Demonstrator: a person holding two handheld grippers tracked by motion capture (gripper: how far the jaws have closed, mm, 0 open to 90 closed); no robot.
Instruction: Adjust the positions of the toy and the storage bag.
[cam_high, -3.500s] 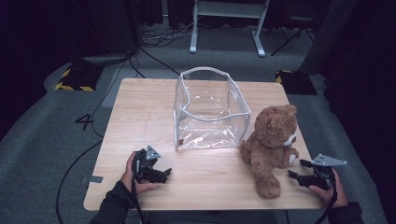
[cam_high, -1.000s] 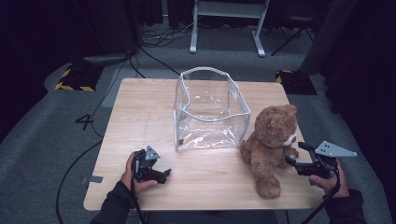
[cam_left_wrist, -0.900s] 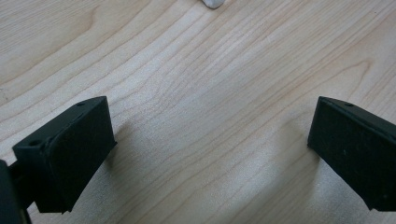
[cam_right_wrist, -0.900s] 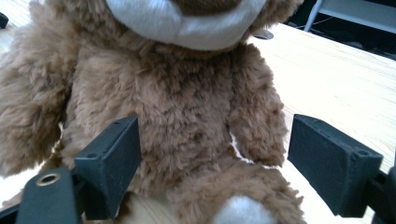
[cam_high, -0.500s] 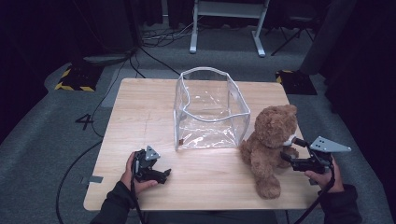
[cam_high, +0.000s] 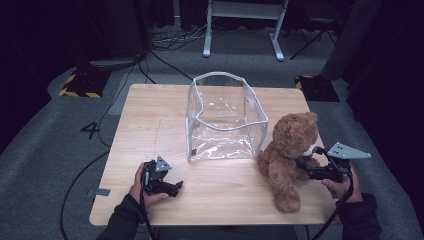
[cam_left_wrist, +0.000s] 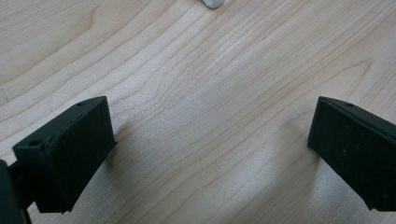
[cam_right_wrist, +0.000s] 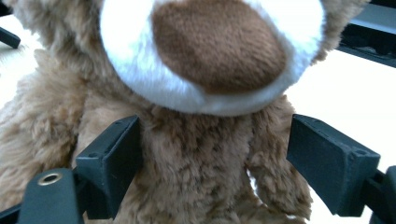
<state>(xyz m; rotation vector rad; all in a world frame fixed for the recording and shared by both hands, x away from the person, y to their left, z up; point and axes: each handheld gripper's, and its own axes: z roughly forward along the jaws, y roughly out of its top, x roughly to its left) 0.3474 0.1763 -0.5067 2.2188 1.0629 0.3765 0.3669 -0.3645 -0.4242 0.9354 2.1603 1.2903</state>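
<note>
Straddling the teddy bear (cam_high: 289, 150) with the right gripper (cam_high: 304, 165) at the counter's (cam_high: 150, 120) right side.

Sitting upright near the right edge, just beside the clear plastic bin (cam_high: 225, 117) at mid-counter, legs toward the front edge. Seen close in the right gripper view: white muzzle with brown nose (cam_right_wrist: 219, 44) above, furry chest (cam_right_wrist: 196, 158) between the black fingers (cam_right_wrist: 109, 158), spread wide to either side of the torso; left finger brushing the fur, right finger standing off the arm, not yet clamped. Resting low on the front left of the counter, well apart from the bear: left gripper (cam_high: 170, 187), held in a hand (cam_high: 140, 185), fingers (cam_left_wrist: 70, 149) spread wide over bare wood, holding nothing.
</note>
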